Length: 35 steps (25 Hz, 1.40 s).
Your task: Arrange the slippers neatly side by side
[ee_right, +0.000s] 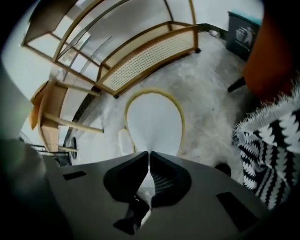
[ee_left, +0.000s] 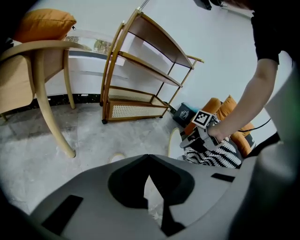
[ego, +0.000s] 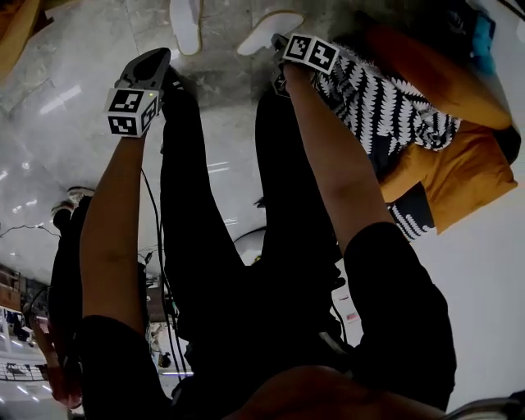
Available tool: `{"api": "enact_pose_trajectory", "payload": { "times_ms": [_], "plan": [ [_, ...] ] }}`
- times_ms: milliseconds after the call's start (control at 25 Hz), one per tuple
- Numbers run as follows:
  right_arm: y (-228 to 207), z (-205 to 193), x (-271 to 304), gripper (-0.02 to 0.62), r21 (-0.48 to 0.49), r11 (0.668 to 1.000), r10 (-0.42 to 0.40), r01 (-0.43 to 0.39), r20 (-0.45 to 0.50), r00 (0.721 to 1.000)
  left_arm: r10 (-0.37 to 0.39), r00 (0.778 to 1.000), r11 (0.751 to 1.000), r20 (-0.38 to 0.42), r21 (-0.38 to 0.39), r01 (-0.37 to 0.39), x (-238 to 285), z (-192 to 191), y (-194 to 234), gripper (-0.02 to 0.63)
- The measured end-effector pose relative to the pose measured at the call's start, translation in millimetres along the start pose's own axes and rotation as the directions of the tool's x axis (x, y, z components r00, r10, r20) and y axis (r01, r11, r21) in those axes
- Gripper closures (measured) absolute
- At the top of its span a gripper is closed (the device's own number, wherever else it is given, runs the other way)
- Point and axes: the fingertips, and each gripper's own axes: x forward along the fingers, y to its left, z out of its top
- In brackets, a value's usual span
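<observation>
Hanging above the grey marbled floor (ego: 74, 123), two hand-held grippers show near the top of the head view. The right gripper (ee_right: 150, 153) has its fingers clenched on the near end of one flat white slipper with a yellowish rim (ee_right: 153, 119). That slipper's oval face fills the middle of the right gripper view. A second white slipper (ego: 187, 23) lies on the floor at the top of the head view, left of the gripped one, apart from it and at an angle to it. There are two slippers in all.

The left gripper (ee_left: 148, 156) is clenched on nothing, its fingertips meeting over bare floor.

At the right of the head view lie one black-and-white patterned throw (ego: 385, 107) and two orange cushions (ego: 439, 74) (ego: 467, 176). The left gripper view shows one wooden shelf rack with a cane panel (ee_left: 133, 111) in the upper middle. At its upper left stands one wooden chair (ee_left: 47, 45) carrying a third orange cushion (ee_left: 44, 23).
</observation>
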Motion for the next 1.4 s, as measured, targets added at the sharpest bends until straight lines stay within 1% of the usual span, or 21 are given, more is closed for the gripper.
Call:
{"api": "enact_pose_trajectory", "payload": {
  "times_ms": [200,360,400,560,760,880,1040,1160,1280,1400],
  "plan": [
    [33.8,3.0,14.8,0.557,-0.140,0.990,-0.013,0.001,-0.085,0.996,0.028,1.000,0.999,0.007,-0.018,-0.028,-7.1,-2.0,17.2,0.591],
    [54.5,2.9,45.1,0.557,-0.209,0.978,-0.011,-0.017,-0.132,0.991,0.042,0.999,0.999,0.024,-0.026,-0.041,-5.4,-5.9,30.5,0.591],
    [57.8,0.5,53.0,0.557,-0.209,0.978,-0.007,-0.023,-0.141,0.990,0.043,0.999,0.999,0.023,-0.029,-0.042,-5.7,-9.8,32.3,0.591],
    [63.9,-7.8,85.6,0.557,-0.155,0.987,0.009,-0.034,-0.161,0.987,0.048,0.999,0.998,0.023,-0.039,-0.047,-4.5,-28.9,43.2,0.591],
    [68.9,-22.1,122.9,0.557,-0.095,0.994,0.029,-0.047,-0.186,0.982,0.049,0.999,0.998,-0.011,-0.046,-0.049,-0.2,-66.3,60.1,0.591],
    [67.5,-29.4,141.3,0.557,-0.096,0.994,0.025,-0.045,-0.204,0.979,0.060,0.998,0.996,-0.018,-0.068,-0.061,2.9,-82.3,72.3,0.591],
    [66.4,-27.0,164.8,0.557,-0.091,0.995,0.021,-0.041,-0.201,0.979,0.058,0.998,0.996,-0.019,-0.071,-0.060,9.1,-90.8,86.2,0.591],
    [66.6,-26.7,169.2,0.557,-0.087,0.995,0.024,-0.043,-0.201,0.979,0.054,0.998,0.996,-0.014,-0.072,-0.055,13.1,-93.8,93.3,0.591],
    [68.7,-24.8,162.5,0.557,-0.100,0.994,0.031,-0.051,-0.197,0.980,0.061,0.998,0.995,0.000,-0.076,-0.061,16.3,-94.0,102.4,0.591],
    [71.4,-22.3,152.7,0.557,-0.117,0.991,0.039,-0.062,-0.191,0.981,0.065,0.998,0.994,-0.003,-0.087,-0.065,18.4,-97.1,107.5,0.591]
  ]
}}
